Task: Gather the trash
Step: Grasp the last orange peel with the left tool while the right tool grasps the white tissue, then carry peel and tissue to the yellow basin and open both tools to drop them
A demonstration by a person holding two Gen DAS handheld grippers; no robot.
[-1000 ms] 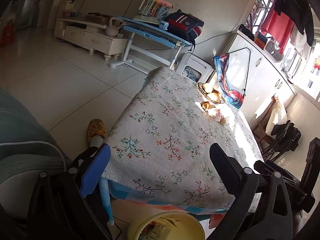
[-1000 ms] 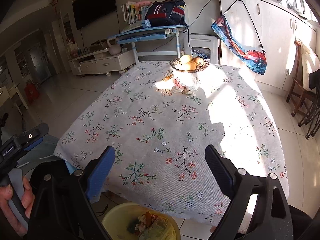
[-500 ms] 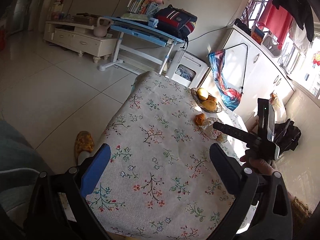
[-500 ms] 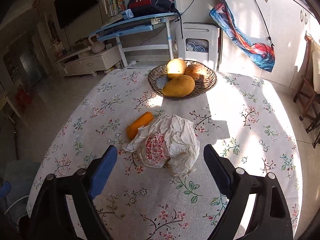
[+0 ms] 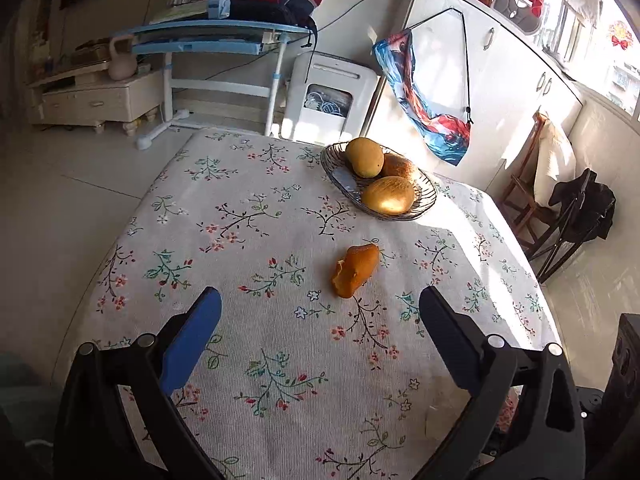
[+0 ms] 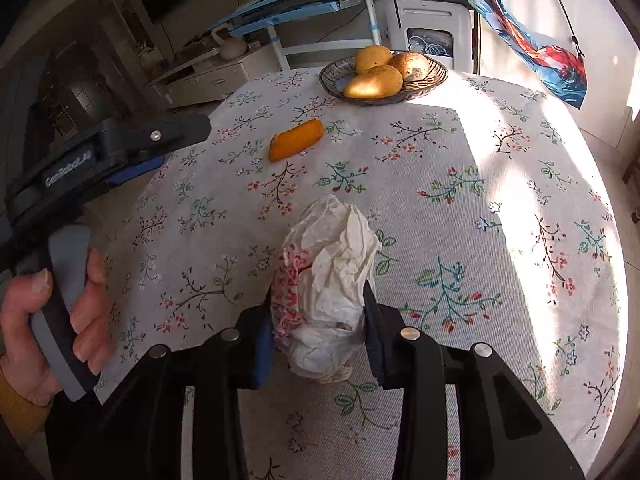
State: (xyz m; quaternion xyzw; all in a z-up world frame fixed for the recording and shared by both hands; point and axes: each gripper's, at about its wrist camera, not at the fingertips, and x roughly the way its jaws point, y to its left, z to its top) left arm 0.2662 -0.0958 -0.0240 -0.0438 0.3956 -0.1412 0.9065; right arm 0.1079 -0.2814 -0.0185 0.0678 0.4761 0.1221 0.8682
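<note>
A crumpled white and red-patterned paper wrapper (image 6: 326, 280) is pinched between the fingers of my right gripper (image 6: 318, 320), held over the floral tablecloth (image 6: 460, 184). An orange peel (image 5: 355, 270) lies on the cloth just ahead of my left gripper (image 5: 320, 320), which is open and empty with the peel beyond its fingertips. The peel also shows in the right wrist view (image 6: 296, 140), with the left gripper's body (image 6: 104, 156) and the hand holding it at the left.
A wicker bowl (image 5: 424, 196) with three yellow fruits stands at the table's far side; it also shows in the right wrist view (image 6: 436, 76). Beyond the table are a blue desk (image 5: 208, 40), a white appliance (image 5: 330, 96), and a chair (image 5: 528, 184) at right.
Both grippers moved from the table's near edge over the bin forward across the table. My right gripper closed on the paper wrapper. The left gripper now faces the orange peel.
</note>
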